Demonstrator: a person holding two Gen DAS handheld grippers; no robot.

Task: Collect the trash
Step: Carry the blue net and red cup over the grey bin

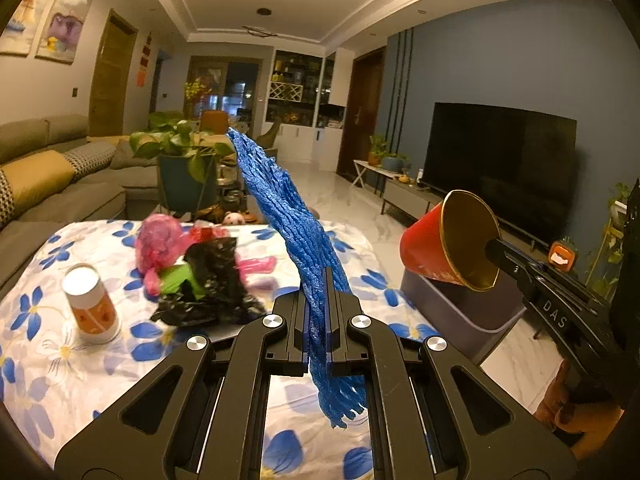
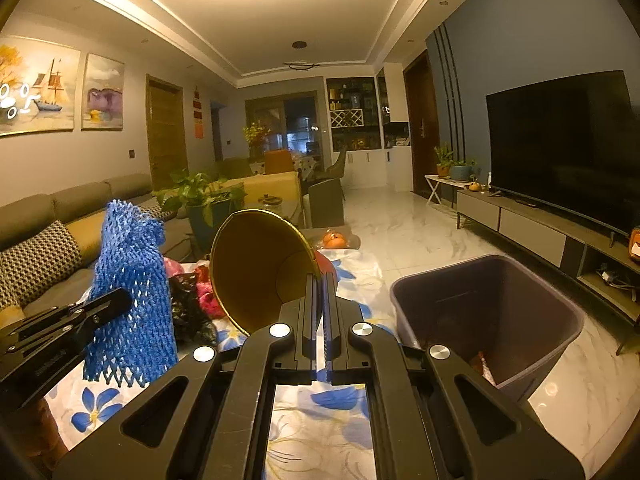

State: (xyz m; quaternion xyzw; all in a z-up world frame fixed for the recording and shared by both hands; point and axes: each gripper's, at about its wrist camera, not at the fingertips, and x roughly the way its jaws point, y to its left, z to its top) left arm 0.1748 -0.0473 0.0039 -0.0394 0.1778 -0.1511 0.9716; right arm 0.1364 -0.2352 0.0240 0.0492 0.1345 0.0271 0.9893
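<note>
My left gripper [image 1: 319, 280] is shut on a blue foam net [image 1: 288, 216], which sticks up above the flowered table [image 1: 36, 320]. The same blue foam net [image 2: 132, 292] shows at the left of the right wrist view, held by the left gripper [image 2: 120, 300]. My right gripper [image 2: 320, 280] is shut on the rim of a red paper cup [image 2: 256, 268] with a gold inside. From the left wrist view that red cup [image 1: 440, 240] hangs tilted over the grey bin [image 1: 452, 312], pinched by the right gripper [image 1: 492, 246].
On the table lie a crumpled black bag [image 1: 212, 284], pink wrapping [image 1: 160, 244] and a white-and-orange can [image 1: 90, 300]. The grey bin [image 2: 488, 312] stands on the marble floor right of the table, with some trash at its bottom. A sofa [image 1: 48, 176] and plant [image 1: 180, 148] sit beyond.
</note>
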